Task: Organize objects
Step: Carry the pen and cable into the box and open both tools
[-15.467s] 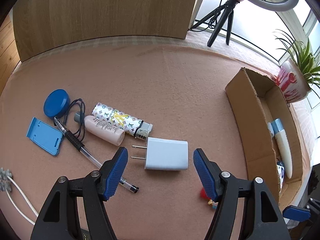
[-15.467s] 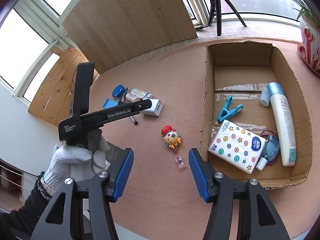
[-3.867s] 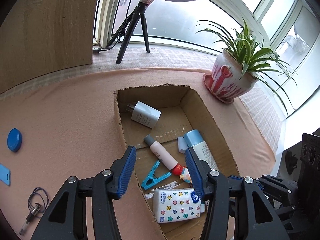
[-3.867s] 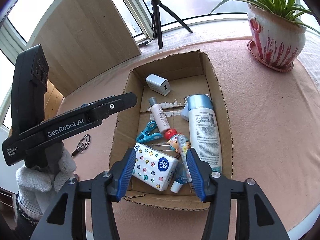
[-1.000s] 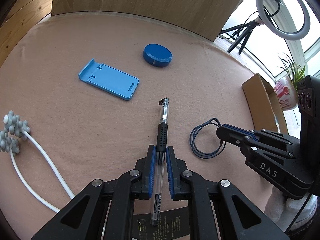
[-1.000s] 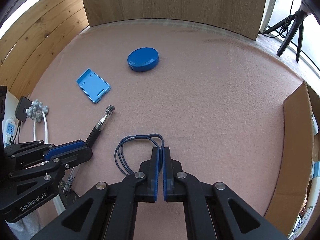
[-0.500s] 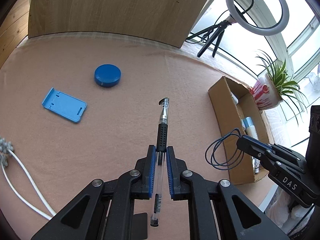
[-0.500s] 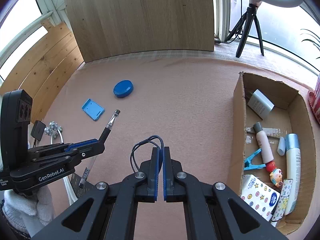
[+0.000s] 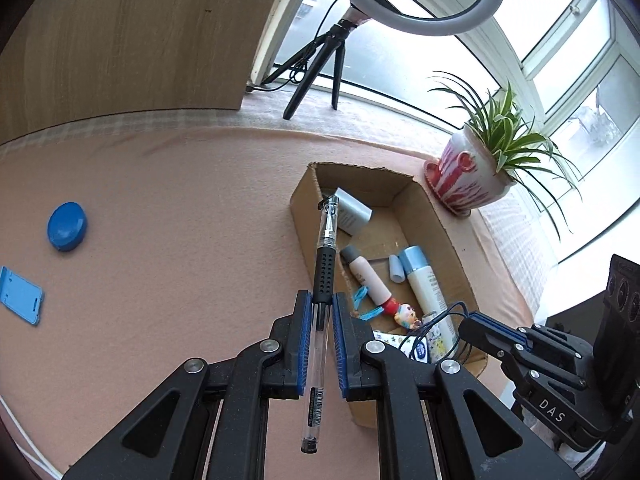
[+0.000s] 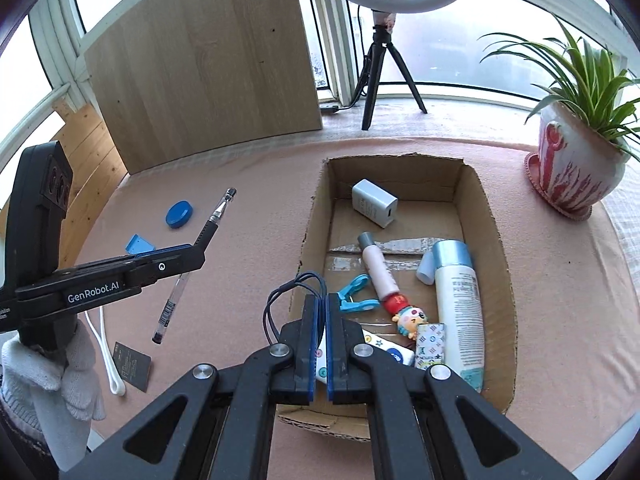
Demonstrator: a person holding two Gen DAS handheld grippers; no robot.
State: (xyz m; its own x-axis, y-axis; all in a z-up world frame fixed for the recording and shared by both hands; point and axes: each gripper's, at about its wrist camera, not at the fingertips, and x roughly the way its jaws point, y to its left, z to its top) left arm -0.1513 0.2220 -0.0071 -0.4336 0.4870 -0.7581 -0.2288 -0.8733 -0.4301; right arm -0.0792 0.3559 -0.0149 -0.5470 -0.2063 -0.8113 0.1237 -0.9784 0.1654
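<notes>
Clamped on a pen, the left gripper hangs beside the cardboard box; carry it over the rim before releasing. From the right wrist, the right gripper pinches a dark cord loop above the box's near-left wall.

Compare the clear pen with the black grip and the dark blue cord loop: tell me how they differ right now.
The clear plastic pen with the black grip is rigid and straight; the dark blue cord loop is limp and curls.

The pen is clamped in the left gripper; the cord loop is pinched in the right gripper.

The pen sticks out past both ends of its jaws; the cord loop hangs out to one side.

Both are held off the pink mat by shut jaws.
</notes>
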